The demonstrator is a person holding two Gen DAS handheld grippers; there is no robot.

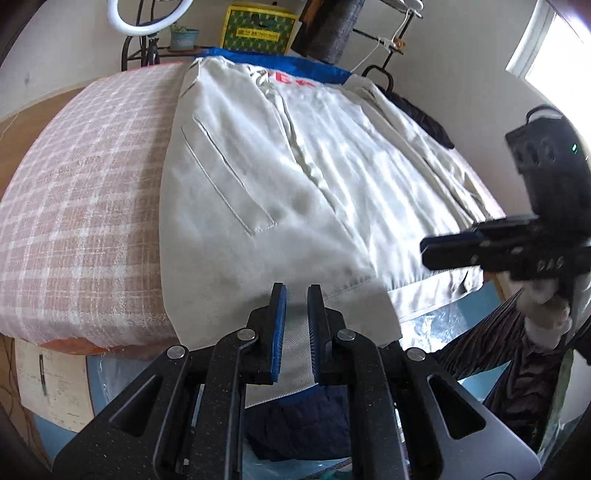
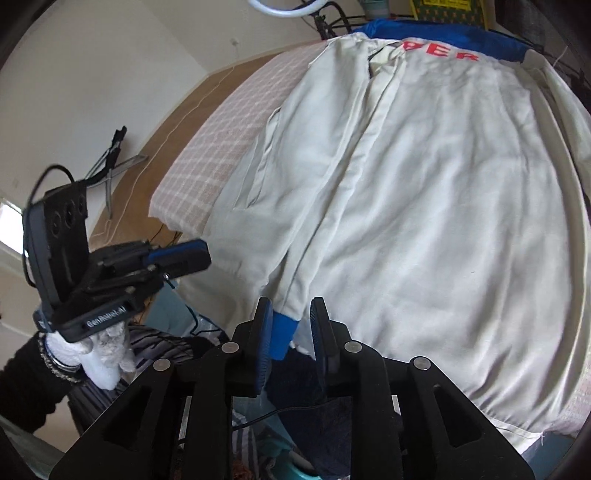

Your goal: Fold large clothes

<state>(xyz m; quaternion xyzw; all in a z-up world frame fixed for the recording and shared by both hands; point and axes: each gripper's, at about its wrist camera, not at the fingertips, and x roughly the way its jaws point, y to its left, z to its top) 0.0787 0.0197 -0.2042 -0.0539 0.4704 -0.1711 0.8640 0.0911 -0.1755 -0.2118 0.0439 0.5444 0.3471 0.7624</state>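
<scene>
A large cream jacket [image 1: 277, 166] [image 2: 424, 203] with a blue collar and red letters lies spread on a table under a pink plaid cloth [image 1: 81, 221] [image 2: 207, 155]. Its near hem hangs over the front edge. My left gripper [image 1: 295, 291] is shut on the left part of that hem, and cream fabric runs between its blue pads. From the right wrist view the left gripper [image 2: 201, 254] shows at the left. My right gripper [image 2: 291, 306] stands slightly open at the hem's blue band [image 2: 282, 334], which hangs between its fingers. In the left wrist view the right gripper [image 1: 426, 253] reaches in from the right.
A ring light [image 1: 147, 18], a plant pot [image 1: 183, 37] and a yellow box [image 1: 258, 31] stand behind the table. A dark garment [image 1: 428, 122] lies at the far right edge. A gloved hand [image 2: 103, 354] holds the left gripper. Dark blue quilted fabric [image 1: 295, 424] sits below the table's front.
</scene>
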